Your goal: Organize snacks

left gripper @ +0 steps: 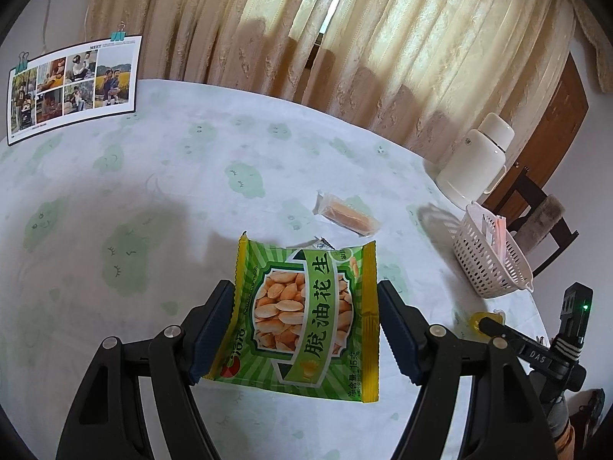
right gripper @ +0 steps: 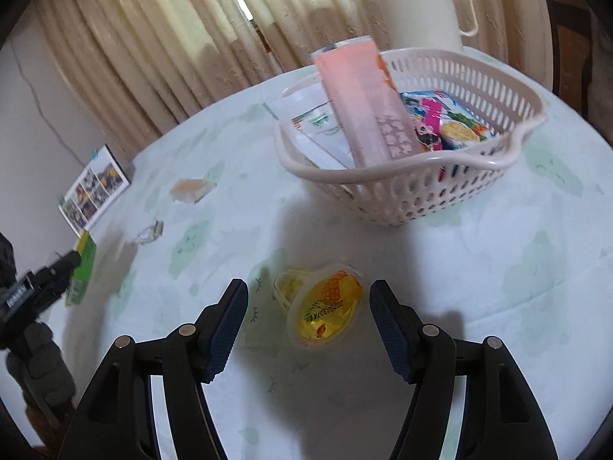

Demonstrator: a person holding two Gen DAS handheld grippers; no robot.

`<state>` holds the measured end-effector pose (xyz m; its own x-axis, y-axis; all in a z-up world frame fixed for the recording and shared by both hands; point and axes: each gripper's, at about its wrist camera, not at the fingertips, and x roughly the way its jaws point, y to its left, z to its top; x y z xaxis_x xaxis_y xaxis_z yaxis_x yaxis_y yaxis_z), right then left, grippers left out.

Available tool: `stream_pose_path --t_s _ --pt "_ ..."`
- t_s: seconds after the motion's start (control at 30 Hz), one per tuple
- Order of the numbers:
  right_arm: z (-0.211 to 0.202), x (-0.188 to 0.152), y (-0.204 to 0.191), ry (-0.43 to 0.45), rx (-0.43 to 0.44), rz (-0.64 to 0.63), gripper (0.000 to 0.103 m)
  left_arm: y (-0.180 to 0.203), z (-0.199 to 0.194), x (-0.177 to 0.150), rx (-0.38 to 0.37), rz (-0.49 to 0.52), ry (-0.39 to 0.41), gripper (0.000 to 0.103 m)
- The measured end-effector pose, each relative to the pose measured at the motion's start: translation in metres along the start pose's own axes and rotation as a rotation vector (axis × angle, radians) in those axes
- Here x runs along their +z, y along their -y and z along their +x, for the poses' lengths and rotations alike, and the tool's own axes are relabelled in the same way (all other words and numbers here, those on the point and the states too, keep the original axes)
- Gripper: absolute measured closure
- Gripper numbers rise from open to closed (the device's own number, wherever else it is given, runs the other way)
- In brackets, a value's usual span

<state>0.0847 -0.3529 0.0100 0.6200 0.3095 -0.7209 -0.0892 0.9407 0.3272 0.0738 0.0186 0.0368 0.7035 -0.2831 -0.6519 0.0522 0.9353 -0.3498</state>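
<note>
My left gripper (left gripper: 305, 287) is shut on a green peanut packet (left gripper: 306, 318), its pads against the packet's two side edges, and holds it just above the table. In the right wrist view the same packet (right gripper: 82, 268) hangs at the far left. My right gripper (right gripper: 308, 287) stands open over a yellow jelly cup (right gripper: 325, 306) that lies on its side on the cloth between the fingers, with a gap on each side. A pale perforated basket (right gripper: 383, 170) beyond it holds a pink packet (right gripper: 364, 115), a white packet (right gripper: 314, 122) and a colourful one (right gripper: 452, 122).
A wrapped cake bar (left gripper: 346, 214) and a small silver wrapper (right gripper: 147, 234) lie on the green-patterned tablecloth (left gripper: 153, 191). A white thermos jug (left gripper: 475, 165) stands behind the basket (left gripper: 494, 260). A photo card (left gripper: 72, 84) stands far left. A chair (left gripper: 544, 214) and curtains border the table.
</note>
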Motion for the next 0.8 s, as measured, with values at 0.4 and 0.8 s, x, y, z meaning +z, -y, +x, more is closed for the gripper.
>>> stream_pose_path --t_s 0.4,0.8 --pt "-0.011 -0.006 -0.020 0.028 0.004 -0.072 0.054 0.002 -0.001 0.000 -0.004 0.004 0.000 0.032" --pt "-0.077 0.027 -0.030 0.260 0.013 -0.049 0.054 0.002 -0.001 0.000 -0.004 0.004 0.001 0.032"
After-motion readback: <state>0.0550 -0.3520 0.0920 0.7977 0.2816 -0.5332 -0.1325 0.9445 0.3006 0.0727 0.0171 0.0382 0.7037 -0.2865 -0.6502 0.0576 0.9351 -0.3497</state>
